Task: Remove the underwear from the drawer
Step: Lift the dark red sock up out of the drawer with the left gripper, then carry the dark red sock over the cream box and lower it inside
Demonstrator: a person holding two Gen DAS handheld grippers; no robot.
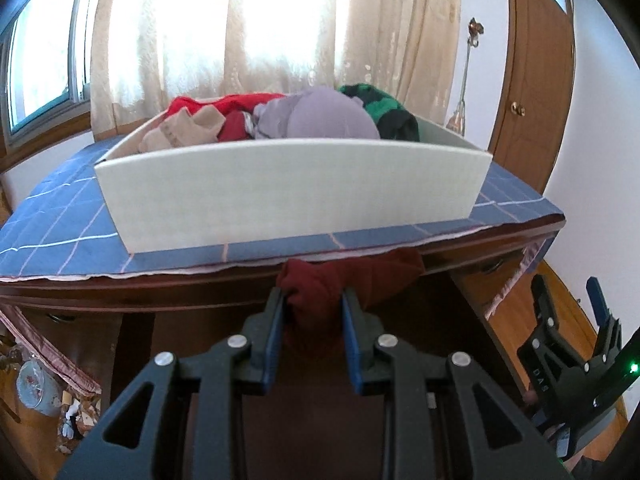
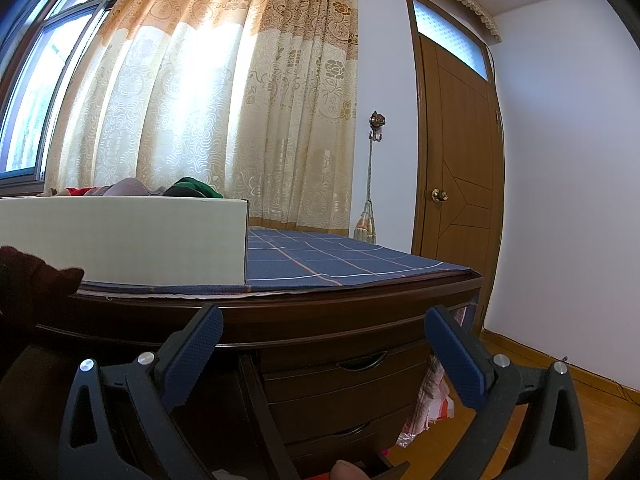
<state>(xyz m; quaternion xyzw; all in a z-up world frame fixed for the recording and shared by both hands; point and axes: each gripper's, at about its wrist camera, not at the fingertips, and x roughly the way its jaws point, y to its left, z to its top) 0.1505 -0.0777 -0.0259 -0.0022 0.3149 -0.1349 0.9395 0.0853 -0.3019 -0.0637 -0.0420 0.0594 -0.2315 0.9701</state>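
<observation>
The left gripper [image 1: 312,300] is clamping a dark red piece of underwear [image 1: 340,280] between its blue pads, jaws narrowed onto the bunched fabric. The garment is hanging in front of the counter [image 1: 280,280] edge, just below the blue checked cloth [image 1: 60,220], with a loose fold trailing to the right. Whether it is fully clear of the drawer cannot be told, since the drawer opening lies below the frame.

The step in hand is judged to be extraction: the garment is gripped and is being carried away from the dark wooden furniture.

The right gripper [image 2: 320,344] is standing with jaws wide and holding nothing, pointing level at the counter front and its closed side drawers [image 2: 352,372].

A white box [image 1: 288,196] of assorted clothing is sitting on the cloth, directly behind the held garment.

The next move calls for keeping the grip firm, raising the garment above the counter edge so the trailing fold does not snag, and setting it on the cloth or in the box; the destination is not stated.
</observation>
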